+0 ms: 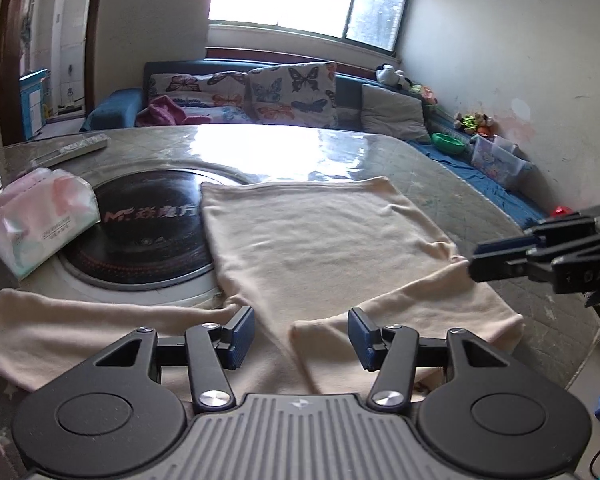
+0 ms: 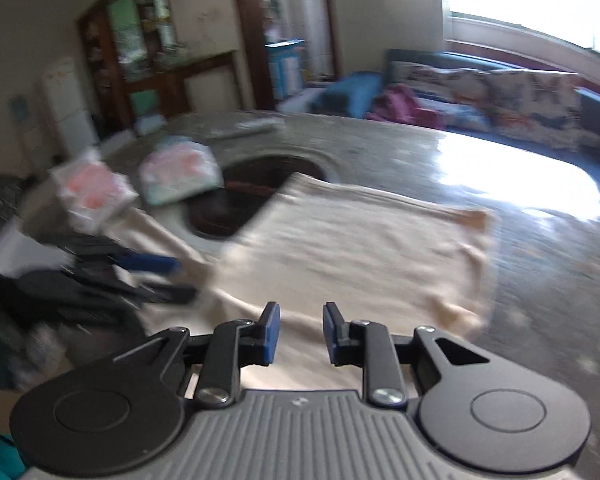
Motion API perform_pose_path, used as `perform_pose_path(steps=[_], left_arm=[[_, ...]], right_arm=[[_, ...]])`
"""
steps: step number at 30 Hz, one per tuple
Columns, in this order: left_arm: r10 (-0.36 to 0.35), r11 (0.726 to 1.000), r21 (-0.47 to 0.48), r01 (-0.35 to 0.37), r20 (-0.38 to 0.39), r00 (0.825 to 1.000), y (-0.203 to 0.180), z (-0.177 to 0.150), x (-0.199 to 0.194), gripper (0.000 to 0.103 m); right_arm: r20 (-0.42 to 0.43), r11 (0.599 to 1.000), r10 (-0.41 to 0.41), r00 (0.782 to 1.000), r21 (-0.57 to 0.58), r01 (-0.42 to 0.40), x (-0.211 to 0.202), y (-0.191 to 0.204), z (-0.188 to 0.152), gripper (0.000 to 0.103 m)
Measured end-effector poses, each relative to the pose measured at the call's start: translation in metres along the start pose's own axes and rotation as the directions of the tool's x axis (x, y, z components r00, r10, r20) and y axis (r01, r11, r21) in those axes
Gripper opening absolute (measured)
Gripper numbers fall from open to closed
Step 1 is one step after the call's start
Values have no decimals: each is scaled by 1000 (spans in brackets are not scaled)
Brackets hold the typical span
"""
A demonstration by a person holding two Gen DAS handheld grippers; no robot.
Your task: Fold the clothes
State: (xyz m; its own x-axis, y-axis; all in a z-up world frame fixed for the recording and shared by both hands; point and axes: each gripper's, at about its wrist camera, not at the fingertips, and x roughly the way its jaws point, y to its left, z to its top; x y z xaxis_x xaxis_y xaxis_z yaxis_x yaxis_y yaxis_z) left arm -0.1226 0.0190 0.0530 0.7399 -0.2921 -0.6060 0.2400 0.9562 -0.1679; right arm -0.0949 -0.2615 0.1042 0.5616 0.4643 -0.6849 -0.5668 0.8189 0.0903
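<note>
A cream garment (image 1: 324, 240) lies spread on the round table (image 1: 480, 184), its body folded into a rough square. One sleeve trails left (image 1: 60, 332) and another part lies at the near right (image 1: 420, 320). My left gripper (image 1: 302, 334) hovers open over the garment's near middle, with nothing between its blue pads (image 1: 242, 336). At that view's right edge my right gripper (image 1: 476, 260) points at the garment's right corner. The blurred right wrist view shows the right gripper (image 2: 302, 332) open above the garment (image 2: 360, 248), and the left gripper (image 2: 172, 280) at the left.
A pink and green tissue pack (image 1: 44, 220) sits left of a black round plate (image 1: 140, 232) set in the table. A remote (image 1: 84, 146) lies at the far left. Behind the table is a blue sofa with butterfly cushions (image 1: 292, 92). Another tissue pack (image 2: 92, 192) shows up.
</note>
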Motion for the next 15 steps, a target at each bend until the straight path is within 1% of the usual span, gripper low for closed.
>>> perform_pose_path(steps=[3, 5, 7, 8, 11, 15], left_arm=[[-21, 999, 34, 21, -12, 1000, -10, -2, 7, 53], [-21, 999, 49, 23, -33, 999, -14, -4, 15, 53], [-27, 999, 44, 30, -63, 998, -16, -6, 24, 50], [-24, 999, 42, 27, -76, 997, -17, -6, 28, 46], [-10, 999, 40, 14, -96, 995, -17, -8, 36, 41], [9, 999, 38, -5, -98, 995, -15, -6, 37, 39]], right_arm=[[-26, 995, -97, 995, 19, 97, -8, -21, -22, 23], [-50, 989, -133, 990, 62, 136, -11, -37, -38, 23], [-60, 983, -143, 988, 108, 149, -13, -50, -48, 23], [-60, 980, -149, 987, 124, 155, -13, -56, -51, 23], [-31, 982, -151, 988, 112, 154, -6, -58, -43, 23], [13, 986, -148, 989, 84, 146, 5, -58, -29, 23]])
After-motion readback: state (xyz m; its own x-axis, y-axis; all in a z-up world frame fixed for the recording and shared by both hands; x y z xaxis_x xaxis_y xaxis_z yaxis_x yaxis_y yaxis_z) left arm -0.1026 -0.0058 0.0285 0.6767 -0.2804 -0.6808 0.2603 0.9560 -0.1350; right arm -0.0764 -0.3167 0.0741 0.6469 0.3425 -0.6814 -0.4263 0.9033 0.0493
